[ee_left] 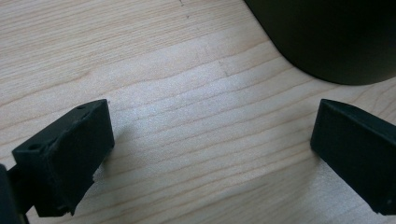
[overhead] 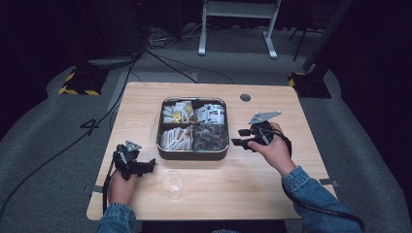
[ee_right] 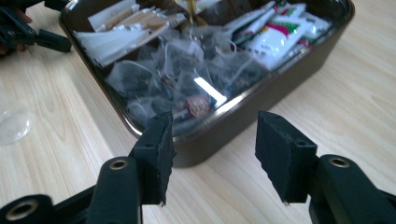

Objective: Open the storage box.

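A dark metal tin (overhead: pixel 193 154) with four compartments stands at the table's centre. It holds white sachets (overhead: pixel 212 114), paper sticks (overhead: pixel 176 138) and clear tea bags (overhead: pixel 210 136). A clear glass cup (overhead: pixel 172 183) stands in front of the tin, near the front edge. My left gripper (overhead: pixel 150 165) rests low at the left of the cup, open, with bare wood between its jaws (ee_left: pixel 210 154); the tin's corner (ee_left: pixel 327 37) lies just ahead. My right gripper (overhead: pixel 238 137) is open beside the tin's right wall, its jaws empty (ee_right: pixel 212 149), facing the tea bags (ee_right: pixel 182 79).
The wooden table (overhead: pixel 262 179) has a round cable hole (overhead: pixel 245 97) at the back right. The cup (ee_right: pixel 14 121) and the other gripper (ee_right: pixel 28 32) appear beyond the tin in the right gripper view. Cables and stand feet lie on the floor behind.
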`<move>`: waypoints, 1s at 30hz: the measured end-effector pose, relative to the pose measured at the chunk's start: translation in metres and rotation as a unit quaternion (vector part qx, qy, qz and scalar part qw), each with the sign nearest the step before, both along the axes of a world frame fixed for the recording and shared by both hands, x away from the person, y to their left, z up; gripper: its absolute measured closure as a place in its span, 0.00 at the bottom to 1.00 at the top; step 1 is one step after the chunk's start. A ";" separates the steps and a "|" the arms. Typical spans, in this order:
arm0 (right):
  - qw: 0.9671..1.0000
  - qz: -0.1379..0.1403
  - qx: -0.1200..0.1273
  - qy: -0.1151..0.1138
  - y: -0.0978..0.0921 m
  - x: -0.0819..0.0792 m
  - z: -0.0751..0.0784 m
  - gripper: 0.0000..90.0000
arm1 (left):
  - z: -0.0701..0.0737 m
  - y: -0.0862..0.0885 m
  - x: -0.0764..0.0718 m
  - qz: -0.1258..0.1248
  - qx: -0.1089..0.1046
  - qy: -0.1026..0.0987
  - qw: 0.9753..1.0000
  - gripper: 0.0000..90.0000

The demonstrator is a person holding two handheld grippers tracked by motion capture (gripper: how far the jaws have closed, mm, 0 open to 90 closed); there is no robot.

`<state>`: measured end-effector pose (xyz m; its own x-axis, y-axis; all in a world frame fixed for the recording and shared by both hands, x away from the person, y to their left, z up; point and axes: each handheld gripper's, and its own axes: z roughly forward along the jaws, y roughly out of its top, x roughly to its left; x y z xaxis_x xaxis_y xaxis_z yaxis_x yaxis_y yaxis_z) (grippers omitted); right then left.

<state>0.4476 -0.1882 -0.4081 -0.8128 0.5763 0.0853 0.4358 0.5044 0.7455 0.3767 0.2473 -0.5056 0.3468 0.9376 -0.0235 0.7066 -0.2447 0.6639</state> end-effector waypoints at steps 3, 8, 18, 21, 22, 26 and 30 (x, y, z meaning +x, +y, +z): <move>1.000 0.003 0.004 0.000 0.005 0.002 0.003 0.52 | 0.000 0.000 0.000 0.000 0.000 0.001 1.000 0.00; 1.000 -0.005 -0.005 -0.003 0.019 0.011 0.007 0.42 | 0.000 0.000 0.000 0.000 0.000 0.001 1.000 0.00; 1.000 0.013 -0.009 -0.016 0.043 0.025 0.015 0.51 | 0.000 0.000 -0.001 0.002 0.000 0.001 1.000 0.00; 1.000 0.014 -0.007 -0.022 0.050 0.030 0.019 0.53 | 0.000 0.000 -0.001 0.001 0.001 0.001 1.000 0.00; 1.000 0.016 -0.005 -0.021 0.053 0.032 0.020 0.54 | 0.000 0.000 -0.001 0.001 0.001 0.001 1.000 0.00; 0.999 0.019 -0.007 -0.029 0.066 0.038 0.022 0.55 | 0.000 0.001 -0.001 -0.001 0.001 0.001 1.000 0.00; 0.999 0.020 -0.001 -0.026 0.081 0.049 0.022 0.56 | 0.000 0.001 0.000 -0.002 0.001 0.001 1.000 0.00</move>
